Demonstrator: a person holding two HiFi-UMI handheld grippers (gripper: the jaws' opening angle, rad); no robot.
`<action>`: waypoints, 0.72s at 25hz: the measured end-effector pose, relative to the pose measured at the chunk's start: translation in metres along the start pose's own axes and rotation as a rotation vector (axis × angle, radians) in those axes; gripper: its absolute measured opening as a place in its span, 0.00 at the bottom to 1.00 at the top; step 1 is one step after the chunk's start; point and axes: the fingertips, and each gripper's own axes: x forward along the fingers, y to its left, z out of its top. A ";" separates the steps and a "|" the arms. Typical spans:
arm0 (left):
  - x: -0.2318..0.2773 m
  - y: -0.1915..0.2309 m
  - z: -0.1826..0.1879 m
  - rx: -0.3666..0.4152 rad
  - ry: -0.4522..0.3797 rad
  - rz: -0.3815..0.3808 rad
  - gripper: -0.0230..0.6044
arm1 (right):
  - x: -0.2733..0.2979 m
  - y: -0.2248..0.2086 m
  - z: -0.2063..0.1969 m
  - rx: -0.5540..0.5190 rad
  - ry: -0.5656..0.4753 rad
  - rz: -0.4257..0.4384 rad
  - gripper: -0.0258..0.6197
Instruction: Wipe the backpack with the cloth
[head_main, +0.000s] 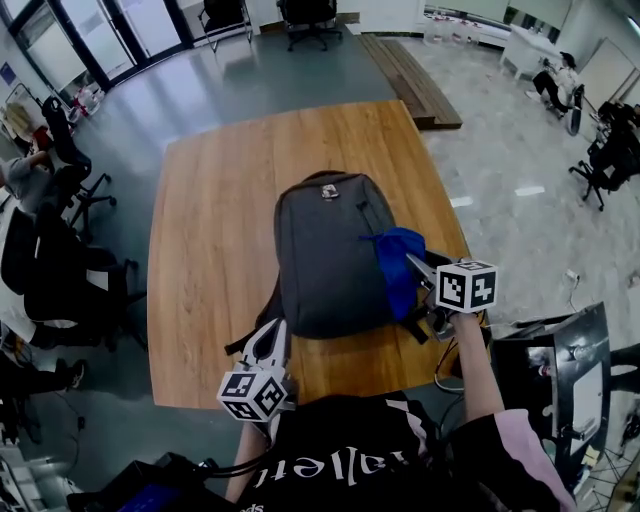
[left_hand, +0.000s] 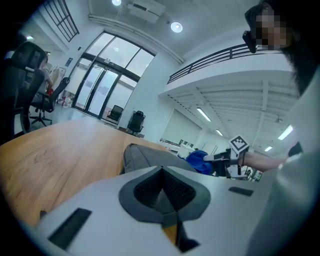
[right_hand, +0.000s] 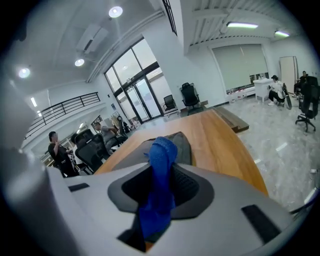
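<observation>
Right gripper (head_main: 414, 263) pinches the soft, limp cloth (head_main: 398, 262) by a fold at three o'clock of the backpack (head_main: 325, 250); left gripper (head_main: 274, 335) closed, empty.

Bright, even, diffuse indoor light. Sources are round ceiling lamps (right_hand: 115, 11), strip lights (left_hand: 203, 114) and daylight through the glass doors (left_hand: 102, 90). In the head view there is pale glare on the floor (head_main: 528, 190), and the backpack (head_main: 330, 255) throws only a faint, soft shadow on the table (head_main: 210, 260). Both gripper views show strong fisheye bending and black vignetted corners. In the right gripper view, the cloth (right_hand: 160, 165) close to the lens is slightly soft.
</observation>
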 end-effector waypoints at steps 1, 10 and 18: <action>0.001 0.000 0.002 0.002 -0.003 0.005 0.03 | -0.002 -0.012 -0.004 0.008 0.007 -0.014 0.20; 0.001 0.010 0.006 0.003 -0.013 0.064 0.03 | -0.011 -0.054 -0.014 0.066 0.015 -0.046 0.20; 0.002 0.015 -0.001 -0.027 -0.014 0.084 0.03 | 0.015 0.065 0.061 -0.071 -0.093 0.180 0.20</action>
